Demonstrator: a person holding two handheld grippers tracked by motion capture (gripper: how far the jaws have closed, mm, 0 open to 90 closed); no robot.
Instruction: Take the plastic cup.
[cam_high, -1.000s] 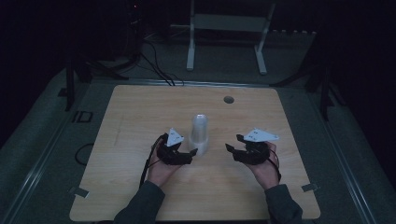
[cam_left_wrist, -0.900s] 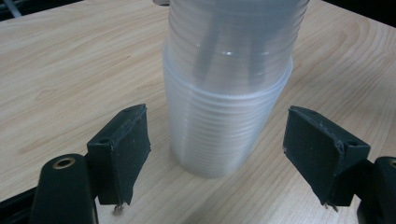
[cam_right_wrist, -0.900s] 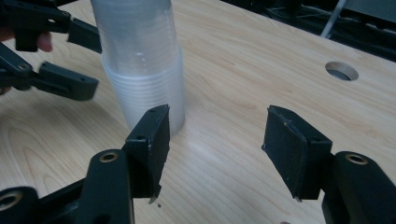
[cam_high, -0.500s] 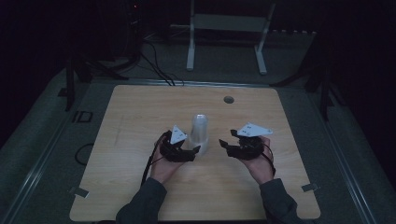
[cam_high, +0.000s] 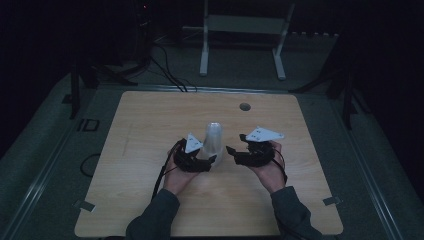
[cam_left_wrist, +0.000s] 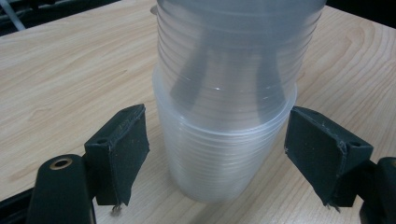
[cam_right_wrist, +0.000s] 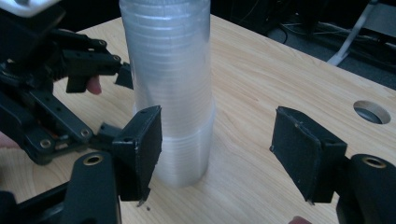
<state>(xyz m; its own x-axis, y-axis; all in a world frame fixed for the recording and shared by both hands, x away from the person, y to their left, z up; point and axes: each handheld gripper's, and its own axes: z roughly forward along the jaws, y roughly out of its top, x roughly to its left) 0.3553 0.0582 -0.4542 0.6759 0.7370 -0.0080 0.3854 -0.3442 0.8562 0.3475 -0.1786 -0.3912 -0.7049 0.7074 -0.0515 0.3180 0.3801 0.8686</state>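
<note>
while the cup stack (cam_left_wrist: 224, 116) stands upright mid-worktop, the left gripper (cam_left_wrist: 224, 158) straddles its base, jaws spread, not touching. right gripper (cam_right_wrist: 219, 154) waits beside it, jaws spread, empty.

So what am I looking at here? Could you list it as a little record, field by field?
Surface: wooden table with a round hole
Object: upright stack of clear plastic cups
Left claw: open, jaws on either side of the stack's base, not touching
Right claw: open, beside the stack, holding nothing
Who: a person, one claw in each hand
Lighting: dim room
</note>
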